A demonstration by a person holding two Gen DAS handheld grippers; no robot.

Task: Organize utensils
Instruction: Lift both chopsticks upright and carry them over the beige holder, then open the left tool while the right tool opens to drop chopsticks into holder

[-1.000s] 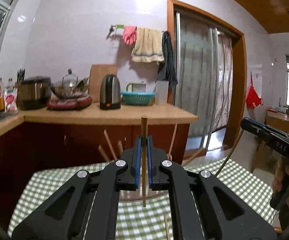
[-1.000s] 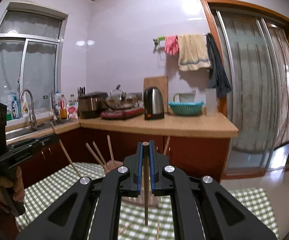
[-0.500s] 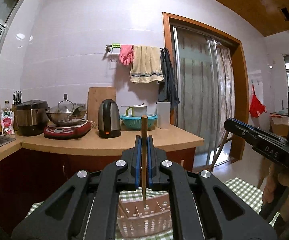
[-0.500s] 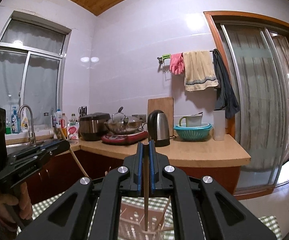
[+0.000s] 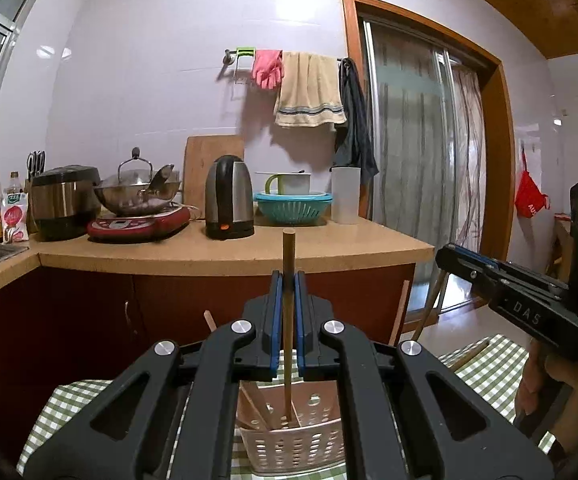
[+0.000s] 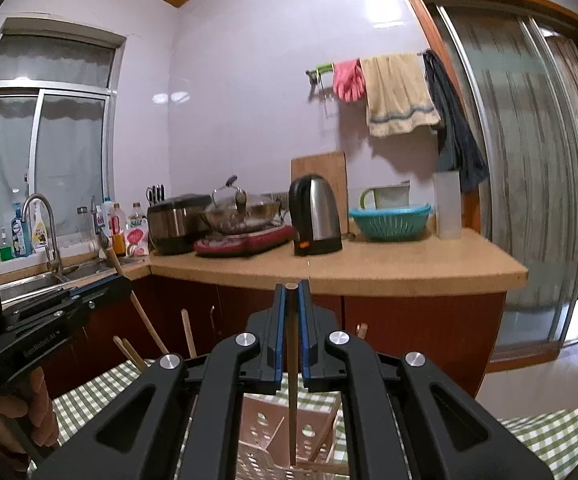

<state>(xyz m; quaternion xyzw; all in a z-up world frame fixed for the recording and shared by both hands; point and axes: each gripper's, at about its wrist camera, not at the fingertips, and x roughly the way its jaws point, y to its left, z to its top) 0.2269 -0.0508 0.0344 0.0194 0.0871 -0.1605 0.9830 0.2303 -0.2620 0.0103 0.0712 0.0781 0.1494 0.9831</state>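
Two grippers, left gripper (image 5: 288, 292) and right gripper (image 6: 291, 304), each pinch one upright chopstick (image 5: 288, 320), tips hanging over the holed basket (image 5: 297, 436) on the checked cloth (image 5: 489, 364), likely for dropping in; counter (image 5: 249, 246) beyond.

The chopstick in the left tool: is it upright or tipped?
Upright. The chopstick stands vertical between the shut pads of the left tool, its lower tip inside the basket.
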